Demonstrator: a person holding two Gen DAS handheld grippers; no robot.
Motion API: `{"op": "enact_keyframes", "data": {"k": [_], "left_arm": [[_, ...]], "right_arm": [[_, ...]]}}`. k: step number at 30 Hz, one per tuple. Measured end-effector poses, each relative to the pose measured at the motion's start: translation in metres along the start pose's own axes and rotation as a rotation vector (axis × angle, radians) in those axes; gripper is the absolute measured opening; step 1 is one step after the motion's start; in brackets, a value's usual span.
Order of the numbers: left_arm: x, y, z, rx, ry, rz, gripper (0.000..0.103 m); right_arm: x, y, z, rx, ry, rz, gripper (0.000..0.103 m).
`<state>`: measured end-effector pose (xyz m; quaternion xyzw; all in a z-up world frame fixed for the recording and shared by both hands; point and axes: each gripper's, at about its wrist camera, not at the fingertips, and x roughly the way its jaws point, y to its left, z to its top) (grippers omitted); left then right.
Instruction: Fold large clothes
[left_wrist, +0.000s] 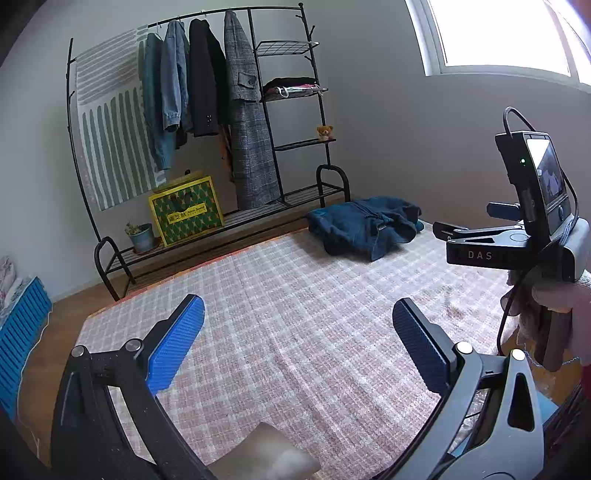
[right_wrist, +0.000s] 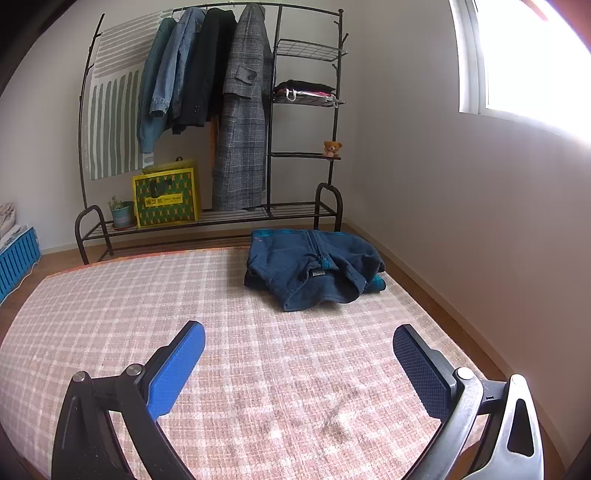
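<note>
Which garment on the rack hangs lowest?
The grey plaid coat, rightmost on the rail; its hem nearly reaches the bottom shelf, while the black jacket and denim jackets end far higher.

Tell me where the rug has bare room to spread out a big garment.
The checked rug lies bare from the left tool and right tool out to its left edge and toward the clothes rack. The far right corner is taken by the folded blue garment, close to the wall. Both tools are open and empty.
</note>
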<state>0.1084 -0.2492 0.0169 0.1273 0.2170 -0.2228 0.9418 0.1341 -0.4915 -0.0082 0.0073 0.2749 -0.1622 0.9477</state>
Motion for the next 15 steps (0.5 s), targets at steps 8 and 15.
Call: {"op": "enact_keyframes", "data": {"k": [8,15], "left_arm": [[-0.0011,0.0005,-0.0005,-0.006,0.004,0.008,0.103],[-0.0008,0.0009,-0.0003,-0.009,0.003,0.009,0.103]], "right_arm": [[0.0006,0.0003,-0.0003,-0.003,0.002,0.002,0.103],[0.0017,0.0005,-0.0017,-0.001,0.007,0.006,0.103]]}}
